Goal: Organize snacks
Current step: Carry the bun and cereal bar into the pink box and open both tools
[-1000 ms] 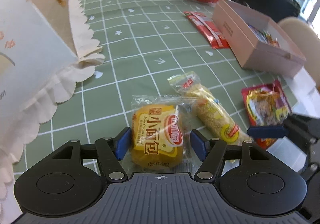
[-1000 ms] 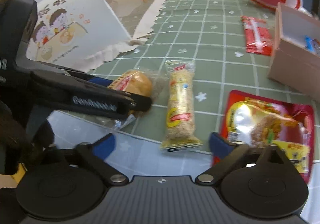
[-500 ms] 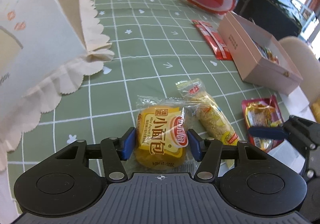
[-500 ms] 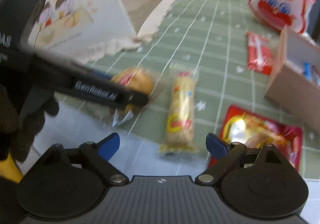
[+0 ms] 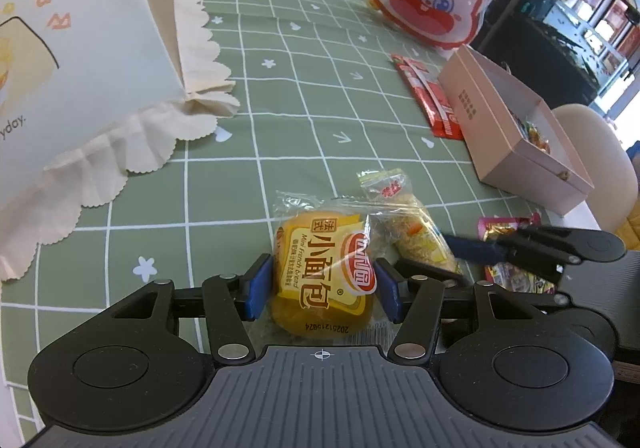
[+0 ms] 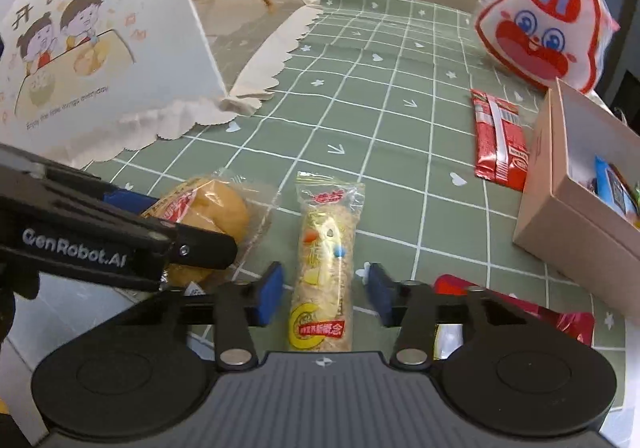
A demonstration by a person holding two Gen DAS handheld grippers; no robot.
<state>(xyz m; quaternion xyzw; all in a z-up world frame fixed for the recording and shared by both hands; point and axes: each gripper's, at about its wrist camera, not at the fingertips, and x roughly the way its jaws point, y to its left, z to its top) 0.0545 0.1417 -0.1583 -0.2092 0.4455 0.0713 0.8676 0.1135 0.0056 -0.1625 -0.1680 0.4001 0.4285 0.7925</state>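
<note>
While the left gripper [image 5: 322, 288] pinches a yellow plastic-wrapped bun [image 5: 325, 275] labelled "Mini French bread" on the green grid tablecloth [image 5: 304, 96], only the right view shows "GenRobot.AI" on that tool. The right gripper [image 6: 325, 294] is closing around a clear-wrapped rice-crisp roll [image 6: 325, 268], pads not yet touching.

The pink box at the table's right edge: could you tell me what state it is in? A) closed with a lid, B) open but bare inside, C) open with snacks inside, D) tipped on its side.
C: the pink box stands upright with no lid on, and colourful packets lie inside it.
</note>
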